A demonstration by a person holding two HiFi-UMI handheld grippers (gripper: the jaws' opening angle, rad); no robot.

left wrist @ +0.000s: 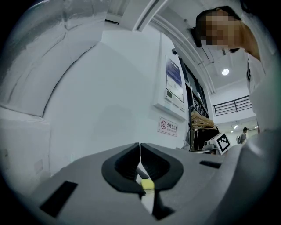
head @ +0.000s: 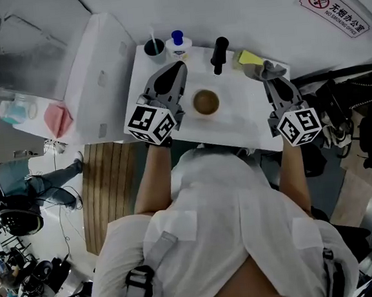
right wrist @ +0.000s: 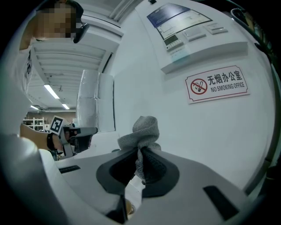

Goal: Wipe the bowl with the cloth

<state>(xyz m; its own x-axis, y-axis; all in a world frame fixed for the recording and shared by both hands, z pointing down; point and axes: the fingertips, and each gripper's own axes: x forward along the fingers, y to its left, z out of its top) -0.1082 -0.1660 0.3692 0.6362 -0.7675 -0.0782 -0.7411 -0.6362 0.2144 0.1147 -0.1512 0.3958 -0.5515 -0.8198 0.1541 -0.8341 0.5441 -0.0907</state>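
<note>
Right claw (right wrist: pixel 139 154): being held about level over the desk (head: pixel 241 117), pinched on the grey cloth (right wrist: pixel 142 129).
Left claw (left wrist: pixel 140 154): being held level, pressed together, empty, beside the bowl (head: pixel 206 101).

We see a white wall (head: pixel 244 3) beyond the fingers (head: pixel 170 80), a no-smoking sign (head: pixel 332 2) to their right, and wooden floor (head: pixel 105 190) behind them, leftward.

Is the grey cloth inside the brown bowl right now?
No, the grey cloth is pinched in the right tool, off to the side of the brown bowl.
</note>
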